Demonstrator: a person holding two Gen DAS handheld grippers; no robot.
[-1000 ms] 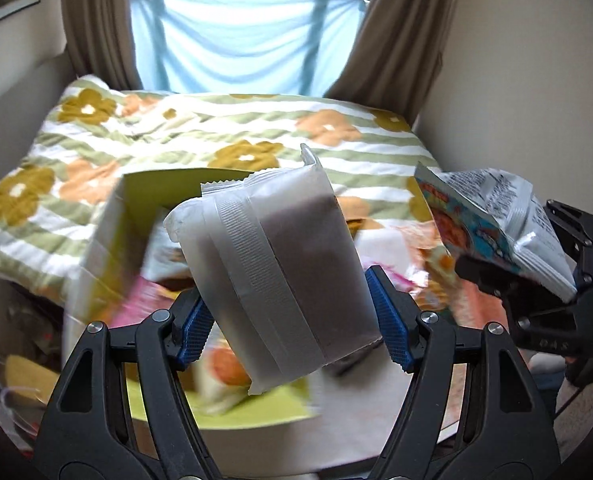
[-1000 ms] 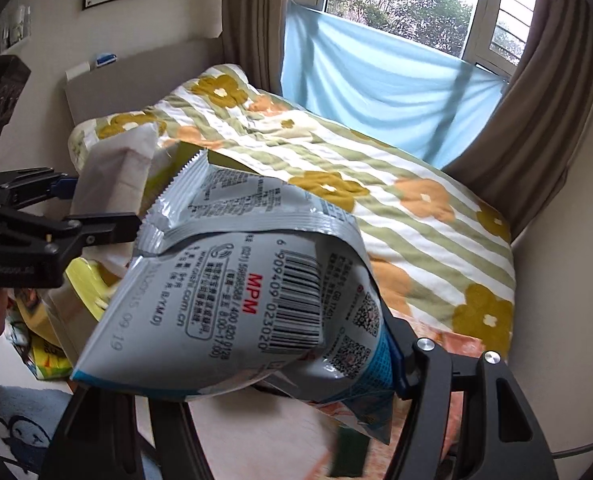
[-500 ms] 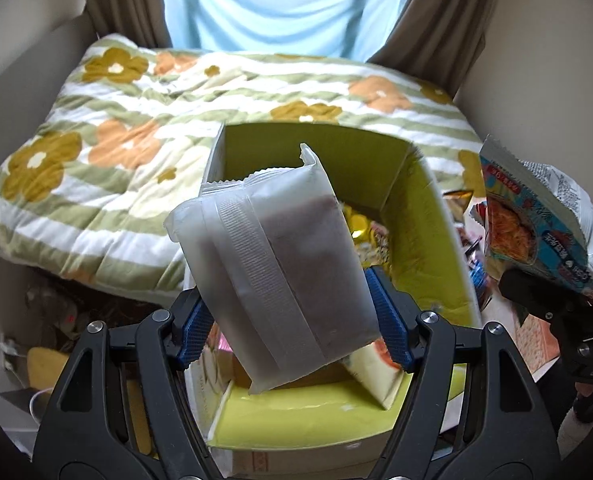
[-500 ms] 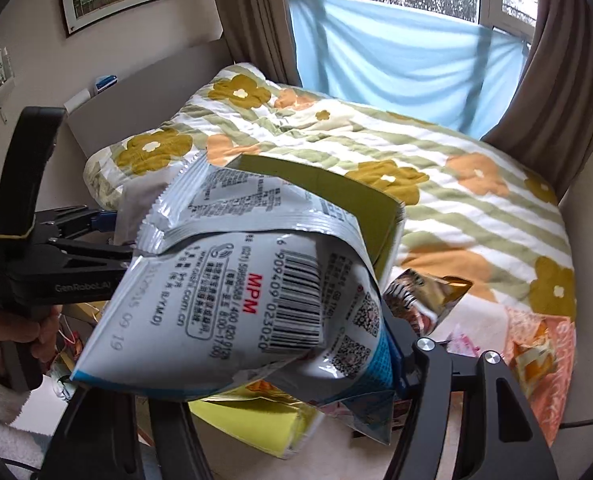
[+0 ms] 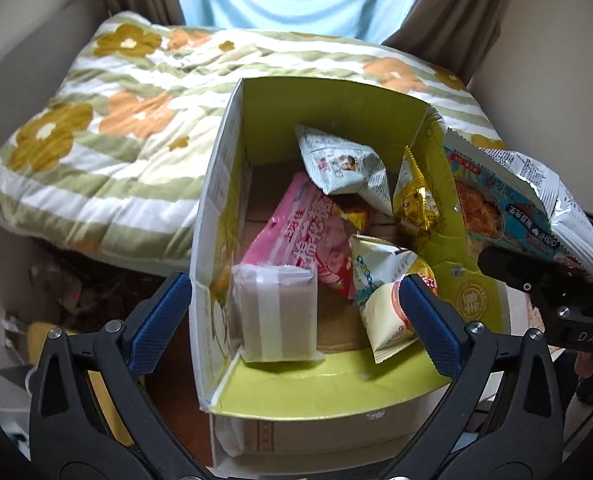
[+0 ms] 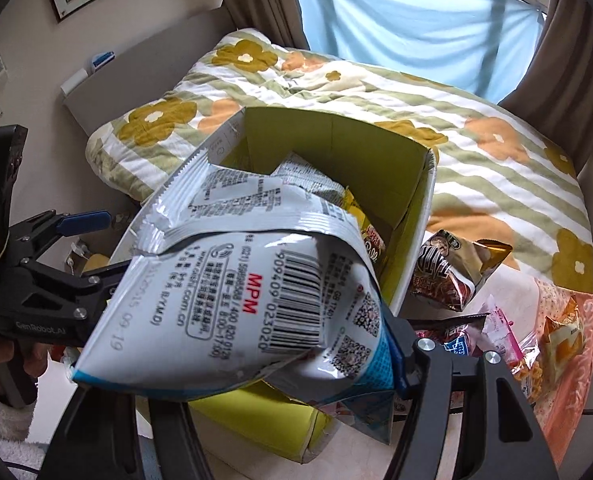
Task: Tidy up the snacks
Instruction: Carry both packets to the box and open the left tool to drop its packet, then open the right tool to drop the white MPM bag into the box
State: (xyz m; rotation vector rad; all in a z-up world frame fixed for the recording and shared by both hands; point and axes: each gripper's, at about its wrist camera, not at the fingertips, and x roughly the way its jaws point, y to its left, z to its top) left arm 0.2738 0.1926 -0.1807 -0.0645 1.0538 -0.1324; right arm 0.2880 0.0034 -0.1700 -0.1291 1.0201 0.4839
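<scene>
I'm reading everything off the green-lined box (image 5: 336, 96). My left gripper (image 5: 294, 316) hangs over its near-left corner with the jaws opening wide and nothing between the pads; the translucent brown packet (image 5: 278, 316) stands inside that corner against the left wall, free of both pads. My right gripper (image 6: 256, 364) is pinching the silver chip bag (image 6: 252, 292), which sits over the box's near-right wall, part above the opening and part outside it. The bag's long axis runs across the box mouth from the right wall toward the left one. I judge the right hand is the nearer one for the next drop: the open floor lies down and leftward of the bag, beside the pink pack (image 5: 300, 232)
</scene>
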